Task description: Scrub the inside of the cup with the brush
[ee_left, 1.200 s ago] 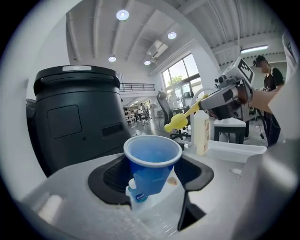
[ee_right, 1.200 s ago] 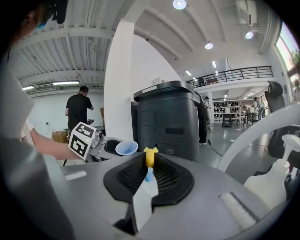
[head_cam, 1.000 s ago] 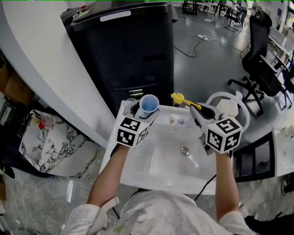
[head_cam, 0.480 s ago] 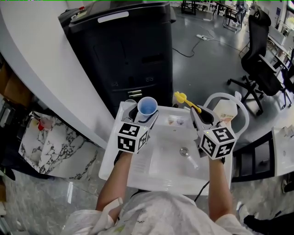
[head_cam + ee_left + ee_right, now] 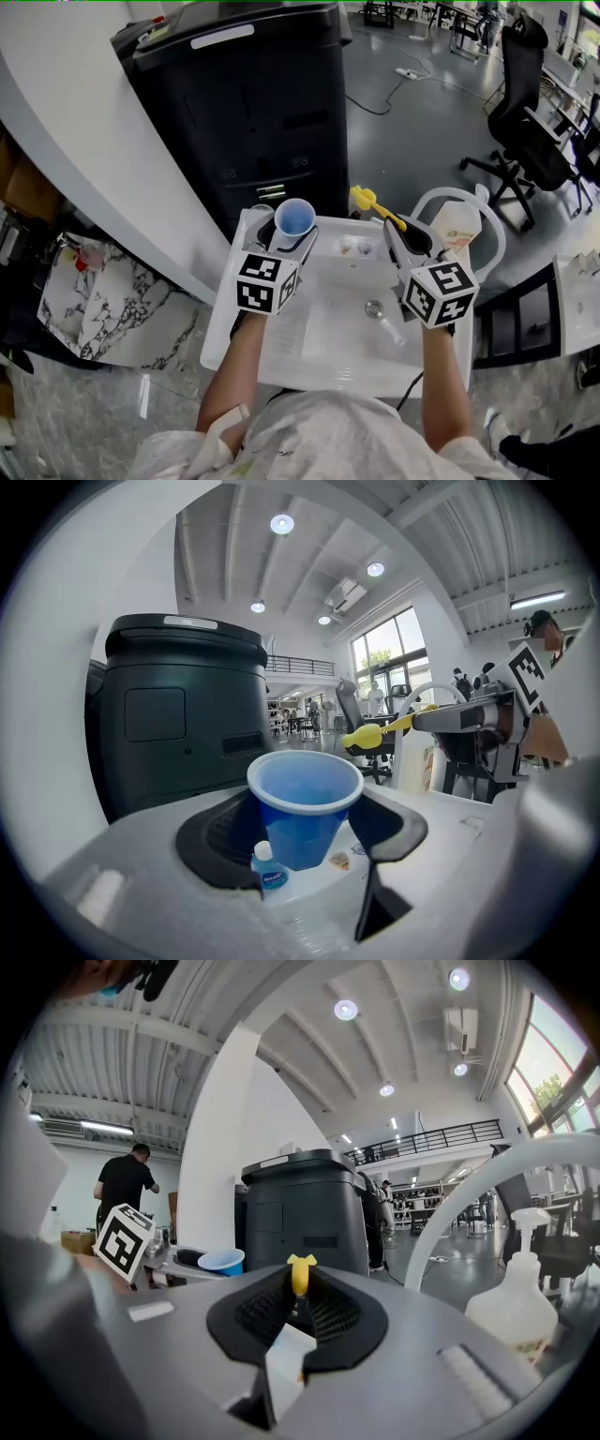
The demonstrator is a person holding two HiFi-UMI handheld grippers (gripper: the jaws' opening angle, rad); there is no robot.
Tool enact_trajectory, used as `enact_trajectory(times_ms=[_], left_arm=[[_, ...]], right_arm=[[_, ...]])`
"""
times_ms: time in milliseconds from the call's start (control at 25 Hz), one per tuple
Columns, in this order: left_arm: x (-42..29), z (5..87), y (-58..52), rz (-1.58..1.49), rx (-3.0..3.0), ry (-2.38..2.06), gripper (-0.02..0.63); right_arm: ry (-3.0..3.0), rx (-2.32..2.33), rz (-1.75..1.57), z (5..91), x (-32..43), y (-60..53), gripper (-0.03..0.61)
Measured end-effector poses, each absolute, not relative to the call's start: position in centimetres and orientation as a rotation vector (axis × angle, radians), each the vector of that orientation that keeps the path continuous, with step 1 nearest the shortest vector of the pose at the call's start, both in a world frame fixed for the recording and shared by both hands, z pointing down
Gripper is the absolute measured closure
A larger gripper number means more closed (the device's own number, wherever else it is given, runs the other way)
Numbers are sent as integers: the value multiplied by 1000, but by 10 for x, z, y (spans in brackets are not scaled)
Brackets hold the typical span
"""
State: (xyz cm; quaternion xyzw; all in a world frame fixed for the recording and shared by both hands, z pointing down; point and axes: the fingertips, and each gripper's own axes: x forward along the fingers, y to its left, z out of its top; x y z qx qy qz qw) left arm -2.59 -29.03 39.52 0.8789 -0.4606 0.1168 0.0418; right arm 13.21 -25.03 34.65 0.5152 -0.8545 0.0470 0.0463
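One blue cup [image 5: 305, 803], one yellow brush [image 5: 300, 1274] and two grippers are counted. The cup, white-rimmed and upright with its mouth up, is gripped between the wide-set jaws of the left gripper [image 5: 305, 834]. The brush handle is clamped in the narrow jaws of the right gripper [image 5: 300, 1316], with the head ahead of the jaw tips. One small bottle [image 5: 269, 866] below the cup is shown only in the left gripper view.

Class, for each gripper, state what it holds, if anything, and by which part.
Left gripper: the blue plastic cup with a white rim, clamped across its side wall below the rim. Right gripper: the yellow brush, by its handle.
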Motion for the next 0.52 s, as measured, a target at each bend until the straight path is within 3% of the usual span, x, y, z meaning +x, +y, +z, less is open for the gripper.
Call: enact_trajectory(times_ms=[520], left_arm=[[-22, 395, -291, 360, 2696, -1402, 316]], right_arm=[[-2611, 1576, 145, 345, 135, -250, 543]])
